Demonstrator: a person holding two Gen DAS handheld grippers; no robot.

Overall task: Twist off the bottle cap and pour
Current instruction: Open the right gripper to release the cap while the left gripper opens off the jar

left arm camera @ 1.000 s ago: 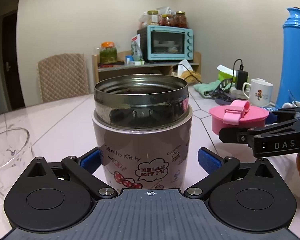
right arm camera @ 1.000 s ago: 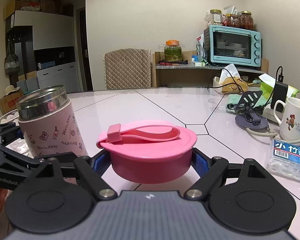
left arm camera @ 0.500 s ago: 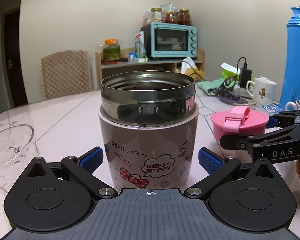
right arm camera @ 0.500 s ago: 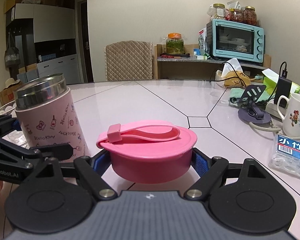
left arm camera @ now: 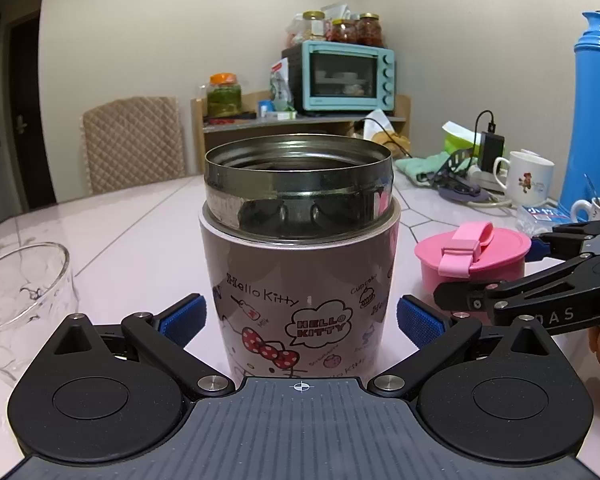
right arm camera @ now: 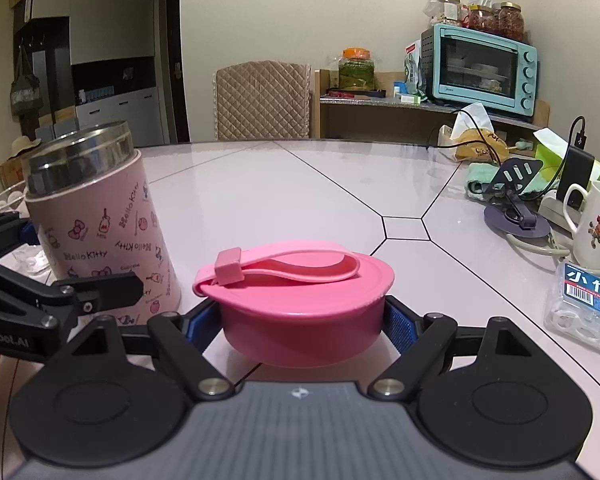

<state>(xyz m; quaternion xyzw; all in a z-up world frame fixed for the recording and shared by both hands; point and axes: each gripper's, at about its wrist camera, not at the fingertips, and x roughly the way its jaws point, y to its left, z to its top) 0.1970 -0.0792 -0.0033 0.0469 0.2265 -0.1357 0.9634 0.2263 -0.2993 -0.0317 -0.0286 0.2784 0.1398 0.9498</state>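
The pale pink marble-look table fills the lower half of both views. In the left wrist view, a tall bright blue plastic thermos stands at the right edge of the frame. At the centre stands the task's thing, a pink Hello Kitty food flask with an open steel mouth; in the right wrist view it sits at centre left, upright on the table, its cap off. The left gripper has its blue pads either side of the flask with a sliver of table showing at each side, so the claw stands wide and is not pressing the flask. A clear round glass cup sits at lower left. The round pink plastic cap with a looped strap lies at the centre of the right wrist view, clamped between the blue pads of the right gripper. A white printed mug stands at the right edge there.
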